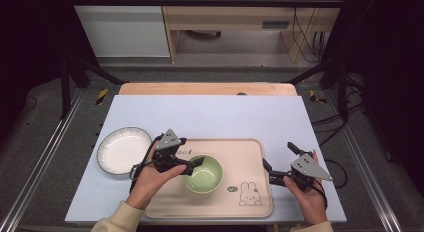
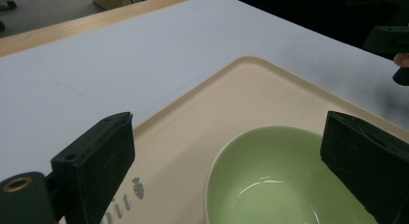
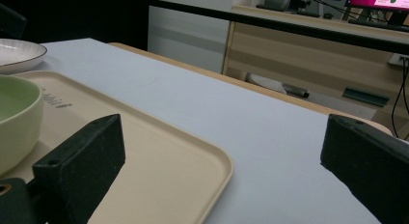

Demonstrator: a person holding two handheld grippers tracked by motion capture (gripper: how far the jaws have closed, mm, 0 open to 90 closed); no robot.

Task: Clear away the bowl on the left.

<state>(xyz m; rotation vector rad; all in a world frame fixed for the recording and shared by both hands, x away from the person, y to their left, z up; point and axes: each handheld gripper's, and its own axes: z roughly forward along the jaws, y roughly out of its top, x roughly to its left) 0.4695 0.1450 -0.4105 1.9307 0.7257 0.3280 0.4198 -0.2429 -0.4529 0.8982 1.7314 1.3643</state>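
A pale green bowl [image 1: 204, 176] stands empty on a beige tray [image 1: 250, 152] printed with a bunny. My left gripper [image 1: 190, 152] hovers at the bowl's left rim and is open. In the left gripper view the bowl [image 2: 270, 180] lies low between the wide-apart jaws, nearer the right one, and neither jaw touches it. My right gripper [image 1: 277, 155] is open just off the tray's right edge with nothing between its fingers. The right gripper view has the tray's corner [image 3: 212, 175] between the jaws and the bowl [image 3: 14, 118] at far left.
A white plate with a dark rim [image 1: 123, 150] lies on the pale table mat [image 1: 210, 117] left of the tray, also far off as the plate [image 3: 19, 52] in the right gripper view. Beyond the mat runs the wooden table edge [image 1: 207, 88].
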